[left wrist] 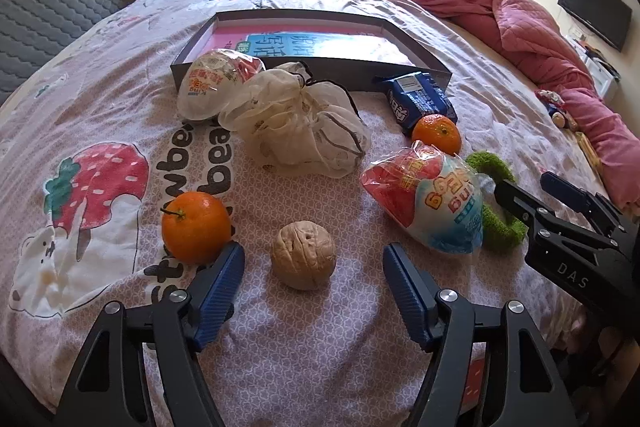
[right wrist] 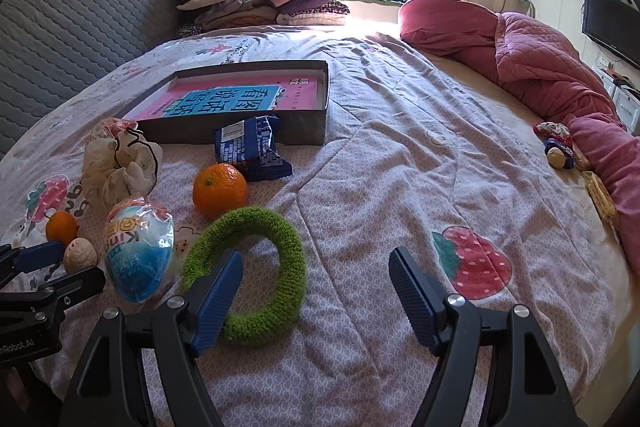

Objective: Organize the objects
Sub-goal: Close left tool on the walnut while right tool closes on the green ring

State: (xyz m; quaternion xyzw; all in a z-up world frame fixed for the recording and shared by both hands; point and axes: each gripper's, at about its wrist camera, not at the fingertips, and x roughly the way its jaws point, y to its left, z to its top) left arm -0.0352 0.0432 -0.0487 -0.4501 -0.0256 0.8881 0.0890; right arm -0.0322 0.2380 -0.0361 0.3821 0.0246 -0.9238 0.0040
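Left gripper [left wrist: 314, 263] spread wide over the bed quilt [left wrist: 320, 339], walnut [left wrist: 303, 255] lying between the jaws untouched, roundish, long axis unclear. Right gripper [right wrist: 316, 267] also spread, its left finger [right wrist: 218, 295] inside the green knitted ring [right wrist: 246, 273], which lies flat; blue snack packet [right wrist: 250, 147] leans on the box [right wrist: 240, 129] beyond

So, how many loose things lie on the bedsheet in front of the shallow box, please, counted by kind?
Oranges: 2
Wrapped egg-shaped toys: 2
Walnut: 1
Mesh drawstring bag: 1
Blue snack packet: 1
Green knitted ring: 1
Total: 8
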